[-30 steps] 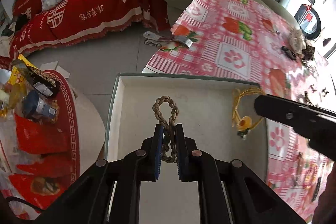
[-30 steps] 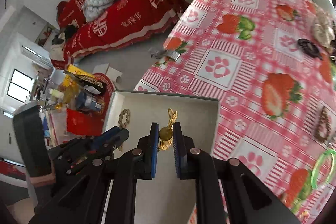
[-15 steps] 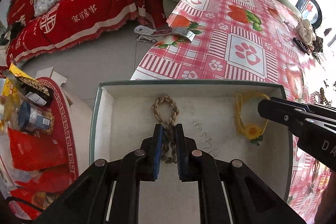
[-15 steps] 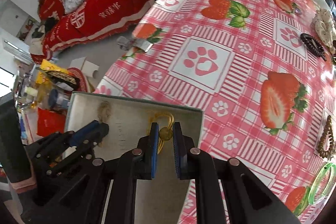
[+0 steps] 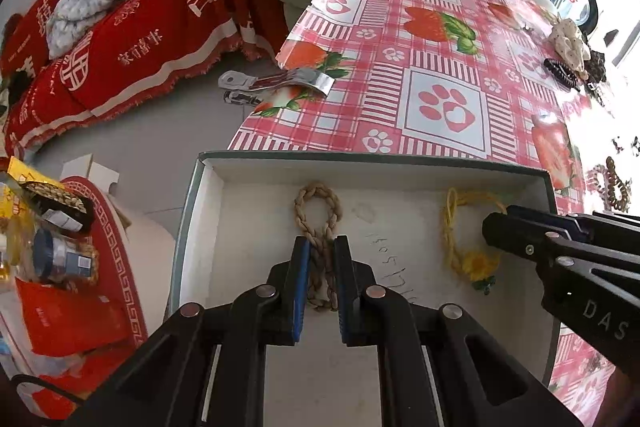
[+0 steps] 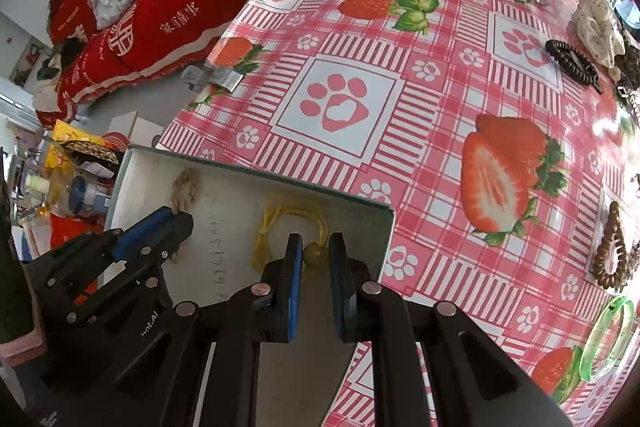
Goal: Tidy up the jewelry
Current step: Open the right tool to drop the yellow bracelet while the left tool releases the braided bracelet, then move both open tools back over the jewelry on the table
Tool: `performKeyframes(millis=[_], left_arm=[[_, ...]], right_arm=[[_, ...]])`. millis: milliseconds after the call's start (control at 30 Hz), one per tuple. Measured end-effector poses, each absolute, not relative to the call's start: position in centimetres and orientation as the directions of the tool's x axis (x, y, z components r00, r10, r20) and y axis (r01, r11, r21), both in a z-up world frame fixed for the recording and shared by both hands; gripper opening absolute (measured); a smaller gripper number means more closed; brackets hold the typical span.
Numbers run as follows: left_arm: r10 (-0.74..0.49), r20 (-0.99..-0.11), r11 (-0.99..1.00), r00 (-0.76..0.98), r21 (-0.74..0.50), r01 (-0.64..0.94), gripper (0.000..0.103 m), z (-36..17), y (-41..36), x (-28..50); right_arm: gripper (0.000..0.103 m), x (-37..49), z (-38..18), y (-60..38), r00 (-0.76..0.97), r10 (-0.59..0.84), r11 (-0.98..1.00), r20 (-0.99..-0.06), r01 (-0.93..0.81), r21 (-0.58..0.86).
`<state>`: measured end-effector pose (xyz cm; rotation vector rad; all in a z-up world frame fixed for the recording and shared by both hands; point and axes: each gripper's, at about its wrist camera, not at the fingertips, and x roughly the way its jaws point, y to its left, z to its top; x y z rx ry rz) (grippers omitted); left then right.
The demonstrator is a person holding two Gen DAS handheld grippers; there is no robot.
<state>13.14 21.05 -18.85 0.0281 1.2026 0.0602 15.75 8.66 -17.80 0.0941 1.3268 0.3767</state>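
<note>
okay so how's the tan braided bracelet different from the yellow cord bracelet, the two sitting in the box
The tan braided bracelet is a thick twisted rope, pinched into a figure-eight; the yellow cord bracelet is thin string with a sunflower charm and a round bead. The tan one sits toward the left of the white box, held by the left tongs; the yellow one sits right, its bead clamped by the right tongs. Both lie inside the box, each still gripped.

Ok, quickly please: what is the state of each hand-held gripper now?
Left hand-held gripper: shut on the braided rope bracelet.
Right hand-held gripper: shut on the yellow cord bracelet.
</note>
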Motion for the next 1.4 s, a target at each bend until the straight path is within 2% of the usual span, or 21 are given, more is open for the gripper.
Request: performKeyframes(millis=[133, 267, 300, 367, 400, 700, 833, 867, 900, 933, 1033, 1100, 1167, 1400], left_arm=[[0.061, -0.934, 0.998, 0.352, 0.050, -0.039, 0.019, -18.8, 21.2, 12.9], [0.065, -0.936, 0.998, 0.347, 0.056, -0.034, 0.019, -18.8, 21.3, 12.7], [0.067, -0.936, 0.998, 0.346, 0.059, -0.033, 0.024, -18.8, 21.2, 12.7], [0.080, -0.932, 0.997, 0.353, 0.068, -0.045, 0.098, -18.6, 21.2, 12.6], [0.096, -0.921, 0.995, 0.377, 0.078, -0.062, 0.103, -18.1, 21.2, 12.4], [0.094, -0.911, 0.995, 0.402, 0.093, -0.022, 0.103, -16.2, 20.1, 12.1], [0.072, -0.914, 0.997, 0.400, 0.074, -0.010, 0.103, -15.4, 19.6, 11.4], [0.056, -0.919, 0.998, 0.391, 0.059, -0.005, 0.103, -15.2, 19.4, 11.2], [0.044, -0.923, 0.999, 0.382, 0.049, 0.002, 0.103, -15.0, 19.2, 11.0], [0.026, -0.928, 0.999, 0.371, 0.033, 0.012, 0.103, -14.9, 18.8, 10.8], [-0.008, -0.939, 0.999, 0.345, 0.011, 0.051, 0.103, -14.5, 17.2, 10.1], [-0.021, -0.943, 0.996, 0.333, 0.008, 0.087, 0.103, -14.2, 15.6, 9.6], [-0.050, -0.945, 0.991, 0.322, -0.008, 0.131, 0.103, -13.8, 13.8, 9.0], [-0.066, -0.945, 0.971, 0.320, 0.013, 0.241, 0.103, -12.6, 7.7, 8.4]], right_arm=[[0.018, 15.9, -18.1, 8.5, 0.174, 0.341, 0.932, -0.924, -0.194, 0.307], [0.036, 15.8, -17.3, 8.5, 0.180, 0.373, 0.920, -0.910, -0.194, 0.339], [0.043, 15.7, -17.0, 8.6, 0.185, 0.379, 0.918, -0.907, -0.195, 0.344], [0.045, 15.6, -16.1, 8.5, 0.207, 0.391, 0.915, -0.897, -0.191, 0.355], [0.046, 15.5, -15.6, 8.4, 0.220, 0.397, 0.914, -0.891, -0.187, 0.361], [0.060, 14.0, -11.8, 5.2, 0.316, 0.385, 0.923, -0.867, -0.118, 0.367], [0.061, 12.4, -11.5, 2.5, 0.318, 0.370, 0.927, -0.873, -0.059, 0.372], [0.066, 12.0, -11.5, 1.8, 0.318, 0.368, 0.926, -0.874, -0.044, 0.374], [0.076, 11.5, -11.5, 1.1, 0.319, 0.365, 0.926, -0.875, -0.029, 0.376], [0.078, 10.9, -11.5, 0.2, 0.320, 0.361, 0.926, -0.876, -0.012, 0.378], [0.079, 9.4, -11.4, -1.9, 0.327, 0.344, 0.927, -0.880, 0.029, 0.373], [0.083, 8.5, -11.5, -3.5, 0.331, 0.333, 0.926, -0.883, 0.063, 0.372], [0.084, 7.5, -11.4, -5.3, 0.340, 0.322, 0.920, -0.883, 0.105, 0.377], [0.088, 4.2, -11.1, -11.3, 0.386, 0.256, 0.906, -0.886, 0.225, 0.359]])
